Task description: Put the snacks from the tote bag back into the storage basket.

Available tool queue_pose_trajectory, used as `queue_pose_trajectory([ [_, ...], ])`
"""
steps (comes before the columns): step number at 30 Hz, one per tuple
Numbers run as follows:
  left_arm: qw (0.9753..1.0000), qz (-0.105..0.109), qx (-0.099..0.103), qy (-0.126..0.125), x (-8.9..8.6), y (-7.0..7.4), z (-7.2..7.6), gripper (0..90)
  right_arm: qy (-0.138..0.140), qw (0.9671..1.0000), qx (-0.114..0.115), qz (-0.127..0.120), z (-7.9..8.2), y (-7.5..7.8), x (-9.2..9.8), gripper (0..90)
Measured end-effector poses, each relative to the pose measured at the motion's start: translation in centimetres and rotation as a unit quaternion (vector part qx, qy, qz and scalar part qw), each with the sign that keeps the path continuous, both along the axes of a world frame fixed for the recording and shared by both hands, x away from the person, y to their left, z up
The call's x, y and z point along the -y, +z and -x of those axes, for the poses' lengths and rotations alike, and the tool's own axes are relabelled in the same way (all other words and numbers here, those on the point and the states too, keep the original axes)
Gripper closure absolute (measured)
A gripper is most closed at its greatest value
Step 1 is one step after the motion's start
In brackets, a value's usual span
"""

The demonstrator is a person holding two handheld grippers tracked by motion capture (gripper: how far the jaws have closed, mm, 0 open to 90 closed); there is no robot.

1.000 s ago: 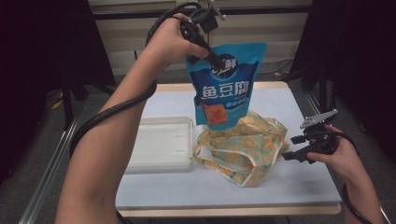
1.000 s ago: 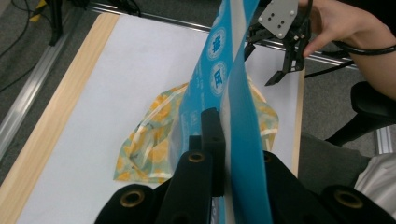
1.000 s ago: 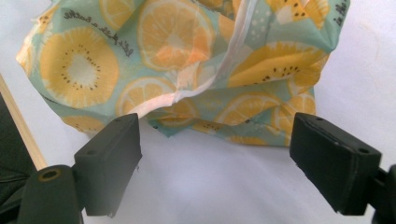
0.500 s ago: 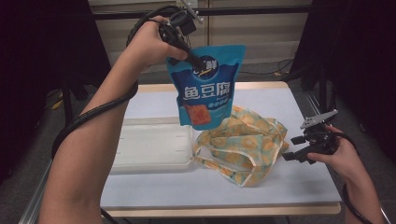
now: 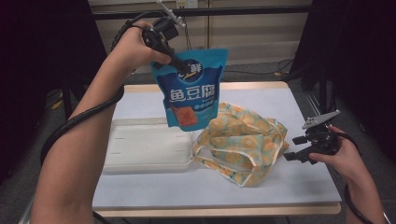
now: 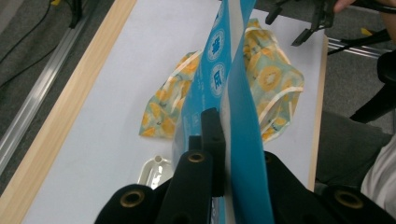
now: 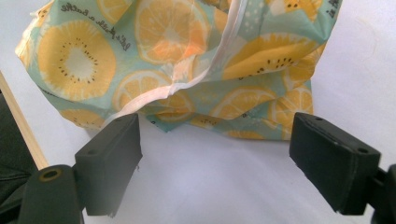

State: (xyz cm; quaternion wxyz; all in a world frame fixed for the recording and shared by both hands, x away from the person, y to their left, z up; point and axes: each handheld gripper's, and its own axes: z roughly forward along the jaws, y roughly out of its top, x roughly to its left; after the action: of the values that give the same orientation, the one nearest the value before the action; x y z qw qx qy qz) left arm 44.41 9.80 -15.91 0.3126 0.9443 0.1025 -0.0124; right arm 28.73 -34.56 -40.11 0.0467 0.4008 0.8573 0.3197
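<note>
We're holding the blue snack pouch (image 5: pixel 191 91) up in the air w/ the left gripper (image 5: pixel 179 66), jaws pinched tight on the pouch's top edge. In the left gripper view the pouch (image 6: pixel 238 116) is running edge-on between the two black jaws, clamped flat, no gap showing. The pouch is hanging well above the table (image 5: pixel 140 186), its lower end over the spot where the white tray (image 5: pixel 144 147) is meeting the fruit-print bag (image 5: pixel 243 140). It's hanging roughly upright, front w/ white characters facing the high cam.

We're keeping the right gripper (image 5: pixel 292 156) low at the table's right side, just beside the bag's right edge. Its jaws are standing wide apart w/ nothing between them; in the right gripper view they're framing the near edge of the bag (image 7: pixel 196 60), not touching it, bare table surface showing between them.

The bag is lying crumpled on the tabletop, approx. centre-right, orange-slice pattern w/ pale trim, its left side touching the tray's right rim. The tray is sitting flat at the table's left-centre. The left forearm (image 5: pixel 79 154) is reaching up from bottom left, cable looping around it.
</note>
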Motion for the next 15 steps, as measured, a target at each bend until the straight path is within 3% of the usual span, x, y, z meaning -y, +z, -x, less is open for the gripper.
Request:
queue_pose_trajectory([
  [5, 0.9999, 0.008, 0.003, 0.009, -1.0, -0.7, -0.2, 90.0, 0.001, 1.0, 0.001, 0.003, 0.0, 0.0, -0.1, 16.9],
  [7, 0.9999, 0.002, 0.005, 0.01, -1.5, -0.8, -0.3, 90.0, 0.002, 1.0, 0.002, 0.004, 0.0, -0.1, -0.1, 17.0],
  [11, 0.9999, -0.001, -0.008, 0.011, -2.5, -1.4, -0.6, 90.0, 0.001, 1.0, 0.001, 0.006, 0.1, -0.1, -0.1, 17.2],
  [15, 1.0, -0.006, -0.004, 0.006, -3.4, -2.1, -0.9, 90.0, -0.003, 1.0, 0.001, 0.009, 0.3, -0.1, -0.1, 17.2],
])
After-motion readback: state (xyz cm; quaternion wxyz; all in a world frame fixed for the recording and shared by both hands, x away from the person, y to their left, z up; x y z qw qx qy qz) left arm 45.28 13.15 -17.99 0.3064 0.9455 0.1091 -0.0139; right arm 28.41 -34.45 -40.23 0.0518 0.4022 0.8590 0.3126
